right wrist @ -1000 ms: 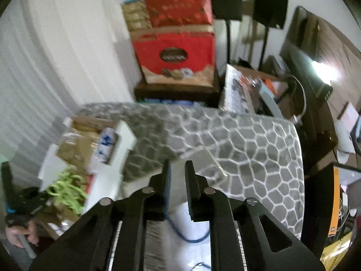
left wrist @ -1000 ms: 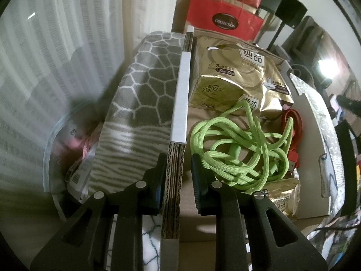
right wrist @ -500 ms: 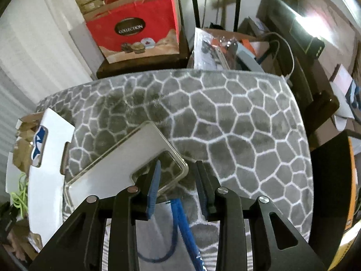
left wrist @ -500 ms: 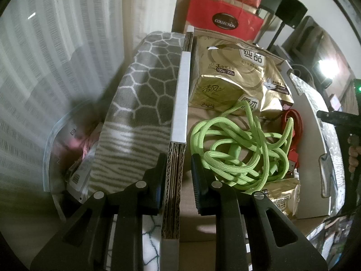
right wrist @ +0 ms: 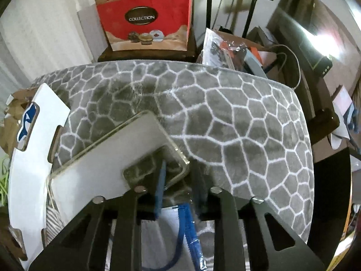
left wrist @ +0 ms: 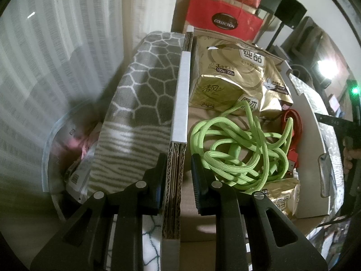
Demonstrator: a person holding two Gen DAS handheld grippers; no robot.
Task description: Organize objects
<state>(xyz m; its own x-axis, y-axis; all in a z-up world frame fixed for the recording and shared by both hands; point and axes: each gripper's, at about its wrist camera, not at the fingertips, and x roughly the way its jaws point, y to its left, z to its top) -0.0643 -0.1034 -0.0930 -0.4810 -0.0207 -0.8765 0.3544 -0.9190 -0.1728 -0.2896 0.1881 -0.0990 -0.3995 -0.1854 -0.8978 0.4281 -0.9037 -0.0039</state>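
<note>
My left gripper (left wrist: 177,164) is shut on the upright corrugated wall (left wrist: 180,103) of a cardboard box. Inside the box lie a coiled green rope (left wrist: 239,153), gold tissue packs (left wrist: 232,79) and a red cable (left wrist: 295,124). In the right wrist view a clear phone case (right wrist: 108,158) lies on the grey honeycomb mat (right wrist: 248,124). My right gripper (right wrist: 178,176) points down at the case's camera-cutout corner, and its jaws are closing with that corner between them. A blue cable (right wrist: 187,221) shows just below the finger bases.
The box's white flap (right wrist: 29,158) stands at the mat's left edge. A red COLLECTION bag (right wrist: 146,20) and cluttered dark furniture sit behind the mat. A clear tub (left wrist: 58,135) of packets lies left of the box, under the mat's hanging end.
The right gripper has come down onto the mat, widened its jaws and drawn them in around the case's corner. It now shows at the left view's right edge. The left gripper has not moved.
</note>
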